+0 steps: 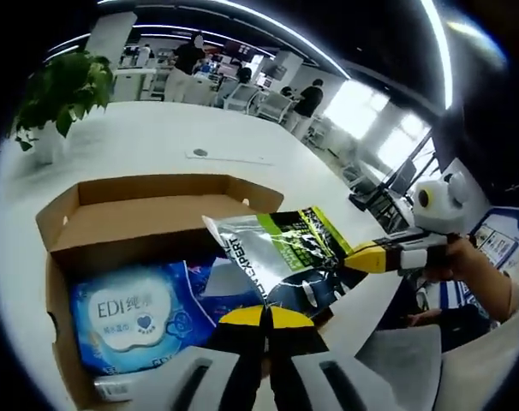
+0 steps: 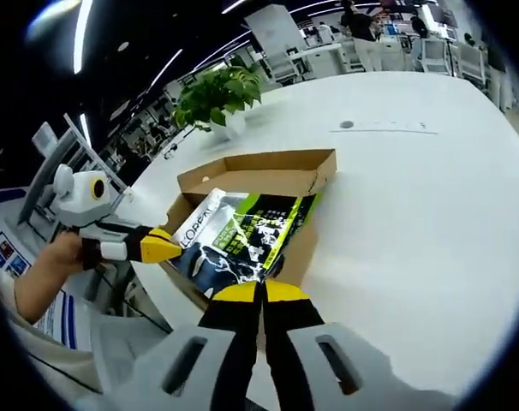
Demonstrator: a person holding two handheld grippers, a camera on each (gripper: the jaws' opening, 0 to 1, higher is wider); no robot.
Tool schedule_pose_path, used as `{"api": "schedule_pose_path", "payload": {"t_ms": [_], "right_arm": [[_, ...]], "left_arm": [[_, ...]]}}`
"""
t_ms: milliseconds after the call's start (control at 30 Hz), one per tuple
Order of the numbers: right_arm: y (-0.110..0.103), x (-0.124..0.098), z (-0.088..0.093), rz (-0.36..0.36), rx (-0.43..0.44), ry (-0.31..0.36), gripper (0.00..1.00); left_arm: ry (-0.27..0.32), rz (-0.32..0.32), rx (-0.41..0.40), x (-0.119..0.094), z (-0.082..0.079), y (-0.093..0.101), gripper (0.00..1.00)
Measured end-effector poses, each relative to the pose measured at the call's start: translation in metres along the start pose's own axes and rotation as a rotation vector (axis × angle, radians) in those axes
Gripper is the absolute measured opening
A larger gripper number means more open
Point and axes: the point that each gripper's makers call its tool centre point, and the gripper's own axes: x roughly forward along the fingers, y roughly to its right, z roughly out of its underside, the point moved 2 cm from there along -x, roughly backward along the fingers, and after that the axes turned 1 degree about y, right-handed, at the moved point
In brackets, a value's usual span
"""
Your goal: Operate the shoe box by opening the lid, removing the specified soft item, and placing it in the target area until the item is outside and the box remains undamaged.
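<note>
Both the right gripper (image 2: 261, 293) and the left gripper (image 2: 170, 247) pinch a glossy green-and-black pouch (image 2: 242, 235). It is held over the open cardboard box (image 2: 268, 171) on a white table (image 2: 414, 214).

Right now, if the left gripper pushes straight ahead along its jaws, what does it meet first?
The green-and-black pouch: the left gripper is shut on its near edge. Beyond it lies the open shoe box; depth is hard to judge.

Around you: a white table (image 2: 431, 197); a potted plant (image 1: 58, 94) in a white pot near its far edge; a small round grommet (image 2: 347, 125) set in the tabletop; office chairs (image 1: 272, 104) and standing people (image 1: 309, 98) beyond; ceiling light strips (image 1: 435, 43) overhead.
</note>
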Motion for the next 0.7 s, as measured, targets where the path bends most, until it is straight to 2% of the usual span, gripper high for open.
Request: {"api": "schedule_pose_path", "payload": {"t_ms": [500,700], "right_arm": [[0.037,-0.030,-0.004,0.043,0.012,0.000,0.00],[0.051,-0.039,-0.005,0.058,0.020,-0.003,0.00]], "left_arm": [[-0.027,0.056,0.037,0.037,-0.009,0.031,0.00],[-0.038,0.070,0.048,0.049,-0.008,0.043,0.00]]}}
